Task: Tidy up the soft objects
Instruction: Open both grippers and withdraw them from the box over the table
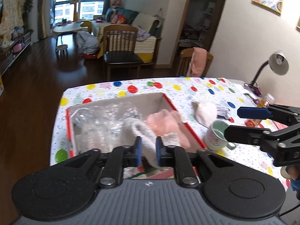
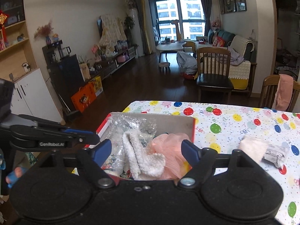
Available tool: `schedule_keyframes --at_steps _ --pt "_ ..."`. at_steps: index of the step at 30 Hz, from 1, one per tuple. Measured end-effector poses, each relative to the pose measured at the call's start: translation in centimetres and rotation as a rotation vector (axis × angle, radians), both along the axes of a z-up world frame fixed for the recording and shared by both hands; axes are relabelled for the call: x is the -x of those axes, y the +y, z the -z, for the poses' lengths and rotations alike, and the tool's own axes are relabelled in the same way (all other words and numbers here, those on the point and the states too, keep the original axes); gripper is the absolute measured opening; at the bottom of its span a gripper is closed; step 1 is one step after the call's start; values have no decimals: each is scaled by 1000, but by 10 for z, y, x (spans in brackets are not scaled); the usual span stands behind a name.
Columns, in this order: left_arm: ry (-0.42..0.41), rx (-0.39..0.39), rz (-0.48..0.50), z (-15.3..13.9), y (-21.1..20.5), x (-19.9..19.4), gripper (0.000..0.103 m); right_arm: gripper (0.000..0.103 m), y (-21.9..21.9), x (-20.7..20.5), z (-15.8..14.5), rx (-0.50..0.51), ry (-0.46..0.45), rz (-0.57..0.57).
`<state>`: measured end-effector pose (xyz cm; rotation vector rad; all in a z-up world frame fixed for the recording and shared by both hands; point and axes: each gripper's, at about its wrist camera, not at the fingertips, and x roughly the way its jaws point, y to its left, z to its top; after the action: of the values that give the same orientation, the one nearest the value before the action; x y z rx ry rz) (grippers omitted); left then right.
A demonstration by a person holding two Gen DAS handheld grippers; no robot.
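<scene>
A red-edged cardboard box (image 2: 187, 123) serves as the landmark. Inside it a white fuzzy cloth (image 2: 142, 155) is seen draped over bubble wrap (image 2: 131, 123), with a pink mesh puff (image 2: 168, 150) lying against it toward the box's right wall — so part of the sorting is judged done. The left gripper (image 1: 148, 148) is held at the box's near edge, its jaws narrowly apart with a strip of the white cloth running between them; whether the pads press on it cannot be told. The right gripper (image 2: 147, 151) is held above the box with its jaws spread wide and nothing gripped. Outside the box, to its right on the balloon-print tablecloth (image 2: 234, 116), a pale soft pouch (image 2: 253, 148) and a grey folded packet (image 2: 275, 153) are left — apparently the remaining items. A mug (image 1: 217, 135) stands just beside the box.
</scene>
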<state>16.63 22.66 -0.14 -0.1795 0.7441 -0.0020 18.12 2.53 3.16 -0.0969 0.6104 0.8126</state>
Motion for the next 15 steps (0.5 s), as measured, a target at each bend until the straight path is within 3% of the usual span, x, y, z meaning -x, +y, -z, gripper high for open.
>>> schedule_keyframes --at_steps 2,4,15 --pt "0 -2 14 -1 -10 -3 70 82 -13 1 -2 -13 1 0" --pt "-26 12 27 -2 -20 -4 83 83 -27 2 -3 -21 0 7" --pt "-18 23 92 -5 -91 -55 87 89 -122 -32 -5 1 -3 100"
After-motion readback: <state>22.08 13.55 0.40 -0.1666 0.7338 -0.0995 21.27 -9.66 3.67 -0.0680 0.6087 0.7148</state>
